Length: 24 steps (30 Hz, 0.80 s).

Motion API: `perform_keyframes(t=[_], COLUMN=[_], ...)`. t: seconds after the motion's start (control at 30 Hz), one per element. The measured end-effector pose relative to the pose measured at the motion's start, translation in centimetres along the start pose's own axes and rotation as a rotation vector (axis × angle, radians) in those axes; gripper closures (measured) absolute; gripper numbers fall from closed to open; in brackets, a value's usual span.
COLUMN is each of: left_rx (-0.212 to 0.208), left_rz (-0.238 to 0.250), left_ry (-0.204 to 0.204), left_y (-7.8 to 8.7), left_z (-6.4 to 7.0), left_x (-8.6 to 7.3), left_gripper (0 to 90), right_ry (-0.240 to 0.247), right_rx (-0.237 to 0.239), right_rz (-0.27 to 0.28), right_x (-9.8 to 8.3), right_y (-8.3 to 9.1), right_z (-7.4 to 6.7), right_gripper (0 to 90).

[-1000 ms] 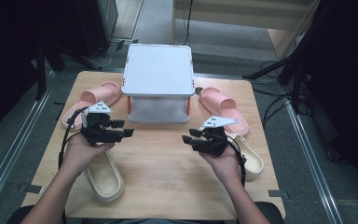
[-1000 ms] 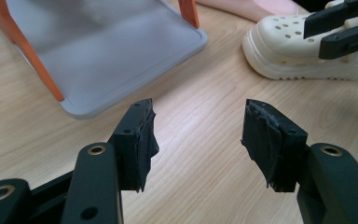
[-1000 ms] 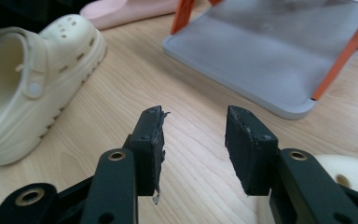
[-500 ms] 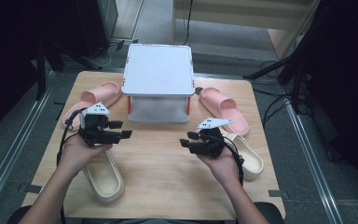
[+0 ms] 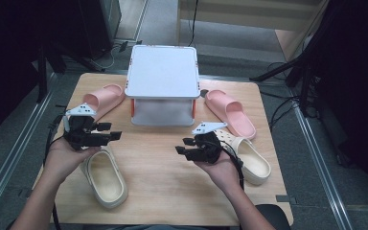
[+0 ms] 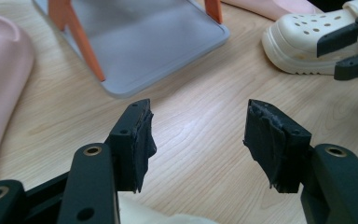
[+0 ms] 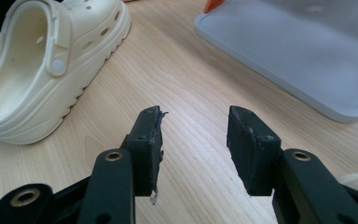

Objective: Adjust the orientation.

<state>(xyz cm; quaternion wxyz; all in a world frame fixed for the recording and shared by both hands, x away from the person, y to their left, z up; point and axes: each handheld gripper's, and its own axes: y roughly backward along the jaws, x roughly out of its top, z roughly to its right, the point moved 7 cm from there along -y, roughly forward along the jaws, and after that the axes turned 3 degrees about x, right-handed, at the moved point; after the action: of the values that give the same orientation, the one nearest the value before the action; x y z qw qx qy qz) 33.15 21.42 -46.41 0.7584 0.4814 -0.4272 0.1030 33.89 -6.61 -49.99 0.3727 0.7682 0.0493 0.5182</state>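
Left gripper (image 5: 106, 135): fingers (image 6: 133, 144) spread, empty, above worktop (image 5: 163, 167).
Right gripper (image 5: 186, 146): fingers (image 7: 148, 149) apart, empty.
High view: two pink slides (image 5: 103, 99) flank lidded box (image 5: 163, 72).

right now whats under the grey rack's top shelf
Under the top shelf a bare lower tray shows between orange legs. Its rear part is hidden by the shelf.

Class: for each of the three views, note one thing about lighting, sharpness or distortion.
High view: table evenly lit, surroundings nearly black, picture soft. Left gripper view: pale glare patch on the wood between the open jaws of the left hand-held gripper, whose jaws look oversized. Right gripper view: right hand-held gripper sharp, cream clog slightly soft.
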Motion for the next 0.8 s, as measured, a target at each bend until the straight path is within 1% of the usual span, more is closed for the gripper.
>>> perform_keyframes(t=[0.07,0.1,0.13,0.17,0.2,0.23,0.27,0.3,0.33,0.37,0.4,0.43,0.5,0.53,0.6,0.63,0.7,0.73,0.77,0.8], left_rx=[0.005,0.011,0.014,0.014,0.012,0.012,0.017,0.017,0.024,0.024,0.024,0.026,0.029,0.034,0.032,0.031,0.027,0.027,0.027,0.032], left_rz=[0.0,0.001,0.005,0.005,0.001,0.001,0.0,0.0,0.002,0.002,0.006,0.008,0.014,0.015,0.015,0.011,0.01,0.013,0.013,0.015], left_ry=[0.013,0.012,0.021,0.021,0.023,0.023,0.02,0.02,0.026,0.026,0.034,0.036,0.042,0.046,0.047,0.057,0.062,0.068,0.068,0.068], left_y=[0.4,0.6,1.0,1.0,1.3,1.3,1.6,1.6,1.9,1.9,2.1,2.2,2.5,2.7,2.8,2.9,3.0,3.2,3.2,3.3], left_z=[-0.3,-0.4,-0.6,-0.6,-0.9,-0.9,-1.1,-1.1,-1.3,-1.3,-1.4,-1.6,-1.7,-1.9,-2.0,-2.3,-2.4,-2.7,-2.7,-2.9], left_x=[-0.2,-0.3,-0.5,-0.5,-0.7,-0.7,-0.8,-0.8,-0.9,-0.9,-1.0,-1.0,-1.1,-1.1,-1.2,-1.4,-1.4,-1.5,-1.5,-1.5], left_gripper=[41.6,41.6,41.6,41.9,42.6,42.9,43.2,43.5,43.8,43.9,43.9,43.8,43.7,43.7,43.5,42.5,42.3,42.4,42.3,42.2], right_ry=[0.005,0.008,0.015,0.015,0.019,0.019,0.024,0.024,0.036,0.044,0.044,0.059,0.066,0.067,0.069,0.084,0.083,0.098,0.098,0.095], right_rx=[0.01,0.017,0.027,0.027,0.047,0.047,0.069,0.069,0.087,0.094,0.094,0.109,0.115,0.131,0.138,0.145,0.149,0.153,0.153,0.162], right_rz=[0.0,-0.002,-0.003,-0.003,0.0,0.0,-0.005,-0.005,-0.01,-0.007,-0.007,0.001,0.004,-0.001,-0.004,-0.013,-0.02,-0.021,-0.021,-0.027], right_x=[0.2,0.3,0.6,0.6,0.9,0.9,1.2,1.2,1.6,1.8,1.8,2.2,2.4,2.6,2.8,3.0,3.0,3.3,3.3,3.6], right_y=[-0.2,-0.3,-0.4,-0.4,-0.6,-0.6,-0.8,-0.8,-1.0,-1.1,-1.1,-1.3,-1.5,-2.0,-2.3,-2.9,-3.2,-3.7,-3.7,-4.1], right_z=[-0.4,-0.6,-1.0,-1.0,-1.6,-1.6,-2.2,-2.2,-2.8,-3.1,-3.1,-3.7,-4.0,-4.5,-4.7,-5.2,-5.5,-5.8,-5.8,-6.2], right_gripper=[55.5,55.5,55.5,55.5,55.9,55.9,58.4,58.4,58.7,58.5,58.5,56.8,56.3,55.6,55.4,54.3,53.8,53.4,53.4,53.3])
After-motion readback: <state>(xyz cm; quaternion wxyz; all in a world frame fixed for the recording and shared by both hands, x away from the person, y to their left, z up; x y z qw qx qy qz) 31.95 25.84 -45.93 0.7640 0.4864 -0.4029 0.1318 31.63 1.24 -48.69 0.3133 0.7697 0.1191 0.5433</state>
